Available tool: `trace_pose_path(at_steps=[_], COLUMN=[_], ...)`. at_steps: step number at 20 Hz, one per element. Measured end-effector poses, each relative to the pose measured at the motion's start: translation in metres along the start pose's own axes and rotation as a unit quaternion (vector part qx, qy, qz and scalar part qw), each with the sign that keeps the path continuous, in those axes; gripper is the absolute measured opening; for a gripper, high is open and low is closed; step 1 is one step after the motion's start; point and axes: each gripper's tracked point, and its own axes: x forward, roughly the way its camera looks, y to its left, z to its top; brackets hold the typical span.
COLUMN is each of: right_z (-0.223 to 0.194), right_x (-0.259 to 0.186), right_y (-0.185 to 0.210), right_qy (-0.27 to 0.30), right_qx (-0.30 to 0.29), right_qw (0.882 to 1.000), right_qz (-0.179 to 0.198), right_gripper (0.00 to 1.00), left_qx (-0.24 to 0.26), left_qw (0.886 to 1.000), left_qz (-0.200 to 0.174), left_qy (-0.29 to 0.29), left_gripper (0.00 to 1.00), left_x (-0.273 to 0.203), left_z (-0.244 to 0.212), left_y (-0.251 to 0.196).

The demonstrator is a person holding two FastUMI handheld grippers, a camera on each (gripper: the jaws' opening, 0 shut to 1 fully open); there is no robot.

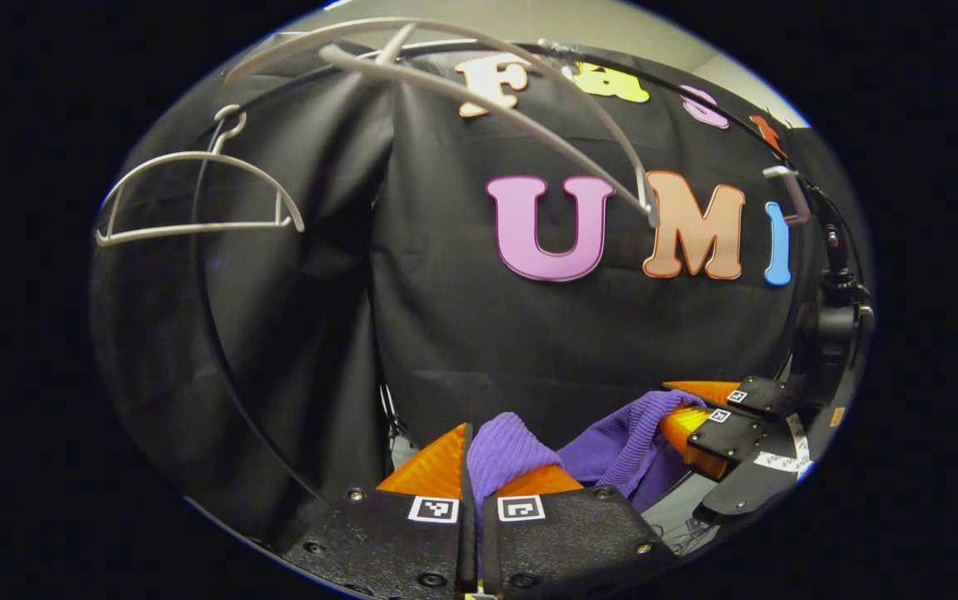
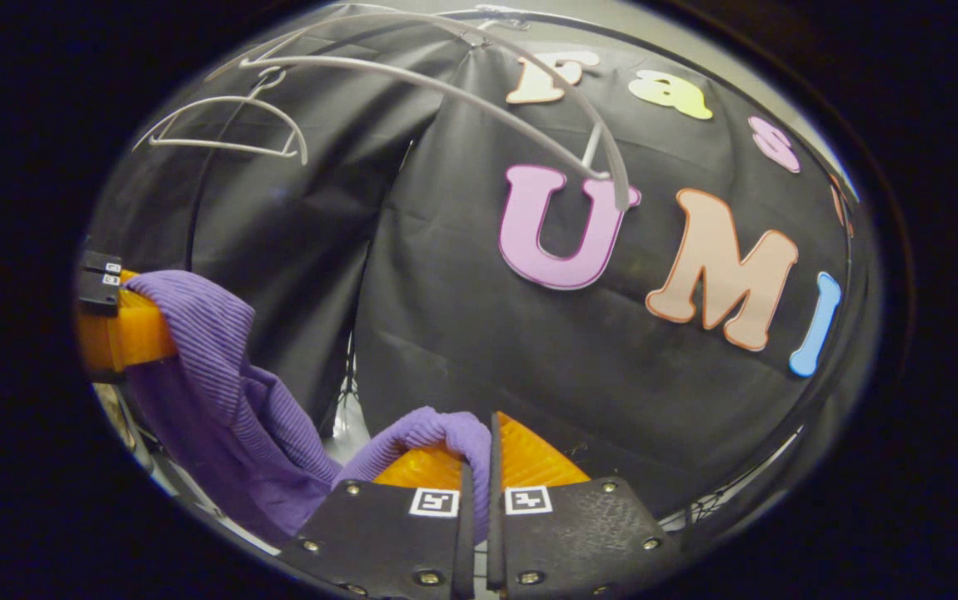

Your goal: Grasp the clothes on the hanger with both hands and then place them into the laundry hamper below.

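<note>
Between the two grippers, below the bare hanger point(image 1: 196, 196), hangs the purple knit garment point(image 1: 612, 454); the left gripper point(image 1: 479, 475) and right gripper point(image 2: 479, 454) each pinch a fold; soft, light, stretchy, so likely best held by its bunched edges.

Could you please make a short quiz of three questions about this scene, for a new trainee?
1. True or false: the purple garment hangs on the near hanger.
2. What do the left tongs hold? A) a hanger B) purple cloth C) nothing
3. Fill in: the far hanger hangs ____ of clothes.

Key:
1. False; it is stretched between the left tongs and the right tongs, below the hangers.
2. B
3. Bare
</note>
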Motion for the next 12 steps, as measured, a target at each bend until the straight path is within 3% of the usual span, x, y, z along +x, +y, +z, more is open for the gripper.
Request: trace_pose_path(at_steps=[3, 12], right_z=[-0.035, -0.116], right_x=[-0.003, -0.011], right_y=[0.006, 0.018], right_qy=[0.034, 0.12], right_qx=[0.002, -0.01], right_qw=[0.999, 0.993], right_qz=[0.003, 0.013], right_gripper=[0.05, 0.06], left_qx=[0.012, 0.02], left_qw=[0.999, 0.991], left_qz=[-0.008, -0.015], left_qy=[0.036, 0.132], left_gripper=[0.03, 0.03], left_x=[0.008, 0.022], left_z=[-0.03, -0.109], left_y=[-0.004, -0.015])
